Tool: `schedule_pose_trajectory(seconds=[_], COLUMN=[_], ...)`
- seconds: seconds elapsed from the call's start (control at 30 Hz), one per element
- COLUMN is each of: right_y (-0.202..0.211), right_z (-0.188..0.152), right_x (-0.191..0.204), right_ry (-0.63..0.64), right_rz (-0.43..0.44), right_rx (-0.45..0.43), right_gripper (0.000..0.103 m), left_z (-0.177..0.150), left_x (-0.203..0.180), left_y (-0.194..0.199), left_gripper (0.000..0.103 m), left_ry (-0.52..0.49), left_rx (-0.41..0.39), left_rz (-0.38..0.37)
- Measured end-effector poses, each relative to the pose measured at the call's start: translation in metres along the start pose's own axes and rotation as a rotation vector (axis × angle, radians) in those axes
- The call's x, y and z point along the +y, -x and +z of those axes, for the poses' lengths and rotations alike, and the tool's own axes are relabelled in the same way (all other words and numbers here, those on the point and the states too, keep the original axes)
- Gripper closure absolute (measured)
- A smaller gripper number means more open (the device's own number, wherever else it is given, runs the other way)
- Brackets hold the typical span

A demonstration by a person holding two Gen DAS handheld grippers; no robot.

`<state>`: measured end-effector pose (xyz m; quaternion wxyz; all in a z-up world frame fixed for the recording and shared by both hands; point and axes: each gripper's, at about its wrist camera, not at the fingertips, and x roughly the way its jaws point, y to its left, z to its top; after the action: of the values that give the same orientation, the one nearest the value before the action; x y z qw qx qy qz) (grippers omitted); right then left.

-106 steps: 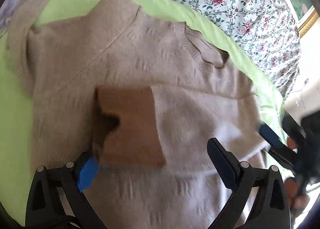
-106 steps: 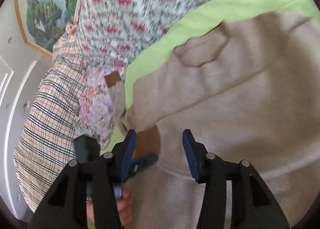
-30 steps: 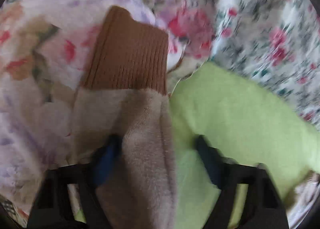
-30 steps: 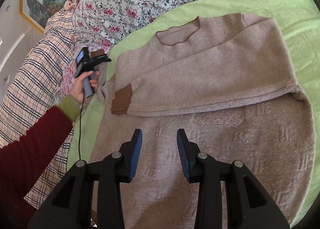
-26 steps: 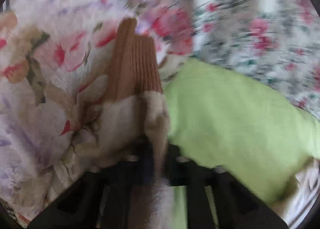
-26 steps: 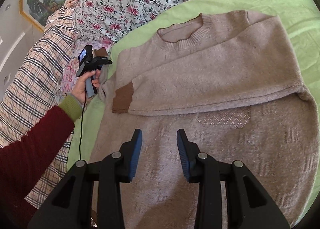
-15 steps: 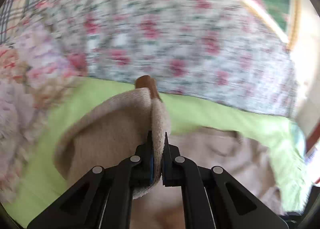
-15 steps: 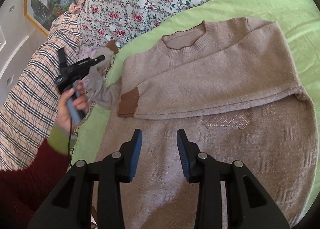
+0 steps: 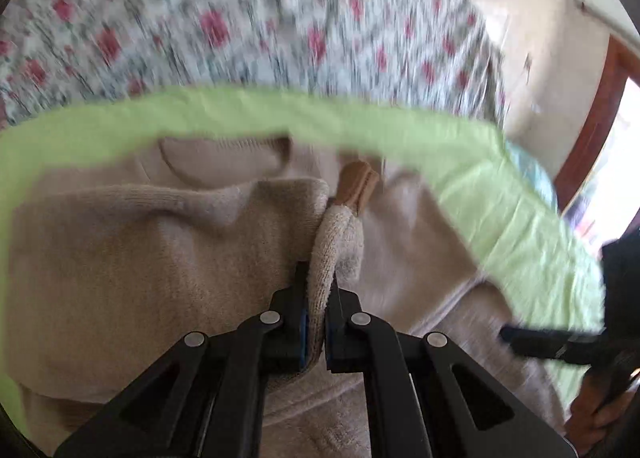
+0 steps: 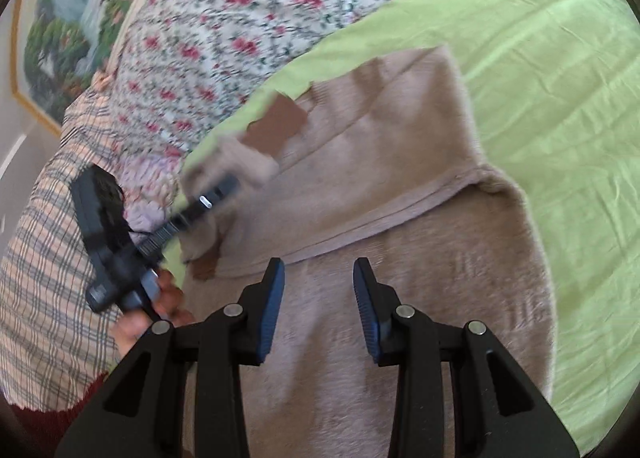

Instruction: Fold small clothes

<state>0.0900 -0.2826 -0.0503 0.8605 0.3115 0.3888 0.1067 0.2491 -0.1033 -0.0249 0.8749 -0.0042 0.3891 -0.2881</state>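
Observation:
A beige knit sweater [image 10: 400, 186] lies on a green sheet [image 10: 560, 78], one sleeve folded across its chest. My left gripper [image 9: 316, 298] is shut on the other sleeve [image 9: 336, 234], just below its brown cuff [image 9: 358, 182], and holds it above the sweater's body [image 9: 120, 278]. In the right wrist view the left gripper [image 10: 224, 188] carries that sleeve over the sweater's left side, its brown cuff [image 10: 280, 126] hanging ahead. My right gripper [image 10: 319, 286] is open and empty over the sweater's lower body.
A floral bedspread [image 10: 240, 18] lies beyond the green sheet. A plaid blanket [image 10: 36, 258] lies at the left. A framed painting [image 10: 60, 18] hangs on the wall. The right gripper also shows in the left wrist view [image 9: 560, 342].
My left gripper shut on the outstretched sleeve near its cuff, lifted it and swung it in over the sweater's body. The right gripper stayed open and edged closer to the sweater.

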Motion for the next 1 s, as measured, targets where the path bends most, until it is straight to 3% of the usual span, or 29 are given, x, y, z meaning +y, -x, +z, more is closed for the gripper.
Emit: schedule_pose_trajectory(seconds=[0.13,0.27,0.33,0.43,0.47,0.5,0.67,0.73,0.77,0.8,0.83,0.93,1.0], right_y=[-0.010,-0.030,-0.044,-0.064,-0.070,-0.079,-0.110,-0.119,-0.122,-0.121,-0.118,-0.072,-0.042], right_z=[0.011,0.031,0.042,0.054,0.057,0.061,0.074,0.077,0.079,0.081,0.082,0.085,0.083], right_x=[0.000,0.005,0.006,0.008,0.008,0.007,-0.001,0.000,0.002,0.009,0.014,0.039,0.041], right_ry=[-0.017,-0.028,-0.054,-0.079,-0.085,-0.101,-0.168,-0.162,-0.151,-0.135,-0.122,-0.047,-0.045], right_rz=[-0.001,-0.008,0.001,0.014,0.012,0.010,0.002,-0.012,0.000,0.019,0.030,0.155,0.219], right_rx=[0.000,-0.007,-0.001,0.002,0.005,0.008,0.019,0.030,0.042,0.047,0.033,-0.125,-0.230], right_gripper=[0.066,0.062,0.061,0.058,0.051,0.047,0.046,0.053,0.079,0.094,0.094,0.094,0.094], left_z=[-0.020,-0.038,-0.045,-0.056,-0.059,-0.062,-0.074,-0.076,-0.075,-0.073,-0.070,-0.059,-0.052], left_x=[0.002,0.011,0.020,0.048,0.059,0.075,0.156,0.180,0.189,0.195,0.198,0.196,0.191], left_y=[-0.015,0.021,0.044,0.079,0.088,0.099,0.115,0.110,0.106,0.100,0.097,0.082,0.074], left_gripper=[0.085,0.054,0.053,0.049,0.049,0.049,0.047,0.047,0.047,0.047,0.047,0.047,0.053], left_ry=[0.010,0.017,0.024,0.064,0.082,0.112,0.290,0.345,0.368,0.384,0.386,0.345,0.305], left_rx=[0.086,0.047,0.030,0.009,0.004,-0.006,0.036,0.060,0.073,0.077,0.077,0.095,0.090], left_rz=[0.014,0.047,0.061,0.142,0.170,0.213,0.412,0.435,0.430,0.408,0.398,0.404,0.476])
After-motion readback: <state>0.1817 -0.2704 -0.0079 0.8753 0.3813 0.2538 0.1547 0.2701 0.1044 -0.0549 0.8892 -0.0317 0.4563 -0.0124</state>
